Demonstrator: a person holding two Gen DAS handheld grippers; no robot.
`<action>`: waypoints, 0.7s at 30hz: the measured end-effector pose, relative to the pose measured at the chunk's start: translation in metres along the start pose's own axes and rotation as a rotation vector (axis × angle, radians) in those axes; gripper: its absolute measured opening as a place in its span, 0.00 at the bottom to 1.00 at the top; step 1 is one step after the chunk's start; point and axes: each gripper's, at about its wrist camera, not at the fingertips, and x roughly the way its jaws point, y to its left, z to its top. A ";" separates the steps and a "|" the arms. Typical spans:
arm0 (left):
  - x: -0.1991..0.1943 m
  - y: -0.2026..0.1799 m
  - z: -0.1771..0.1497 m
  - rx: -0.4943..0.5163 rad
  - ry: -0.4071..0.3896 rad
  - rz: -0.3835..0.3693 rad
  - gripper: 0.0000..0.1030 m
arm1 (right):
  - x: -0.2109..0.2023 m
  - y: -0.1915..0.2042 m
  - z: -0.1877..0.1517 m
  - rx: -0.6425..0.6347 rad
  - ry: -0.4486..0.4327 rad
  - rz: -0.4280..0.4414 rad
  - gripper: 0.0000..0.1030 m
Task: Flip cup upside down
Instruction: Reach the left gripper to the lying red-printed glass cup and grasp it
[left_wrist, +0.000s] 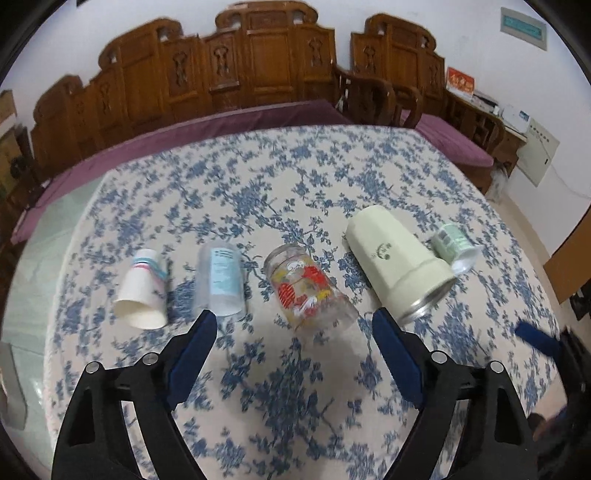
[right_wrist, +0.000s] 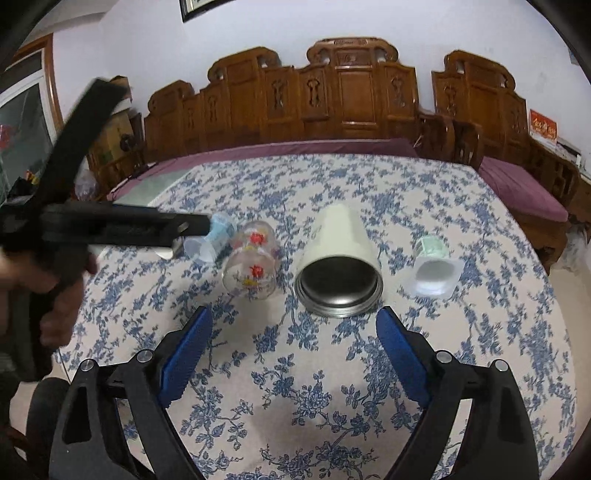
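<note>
Five cups lie on their sides in a row across the blue-flowered tablecloth (left_wrist: 295, 177), mouths toward the cameras: a white paper cup with pink and blue bands (left_wrist: 142, 291), a clear plastic cup with a pale blue label (left_wrist: 221, 278), a clear drinking glass printed with red and yellow flowers (left_wrist: 308, 291), a tall cream tumbler with a steel rim (left_wrist: 400, 264), and a small green-labelled white plastic pot (left_wrist: 456, 245). The left gripper (left_wrist: 293, 326) hovers low over the cloth, jaws spread wide and empty, lined up nearest the printed glass. The right gripper (right_wrist: 293, 325) is likewise spread and empty, centred on the cream tumbler's dark steel mouth. Judged stage: approach, no cup grasped or turned yet. Which cup goes first cannot be told. Next move likely calls for advancing one gripper until its pads straddle a cup body, closing gently, lifting, then rotating to set the rim down on the cloth. The glass and tumbler may roll if nudged off-centre.
</note>
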 end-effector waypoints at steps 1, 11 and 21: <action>0.010 0.001 0.004 -0.010 0.017 -0.006 0.78 | 0.003 -0.001 -0.002 0.003 0.008 0.001 0.89; 0.085 0.000 0.026 -0.058 0.134 0.000 0.74 | 0.020 -0.020 -0.016 0.048 0.051 0.002 0.89; 0.125 0.007 0.029 -0.134 0.228 -0.020 0.71 | 0.025 -0.027 -0.019 0.071 0.062 0.017 0.89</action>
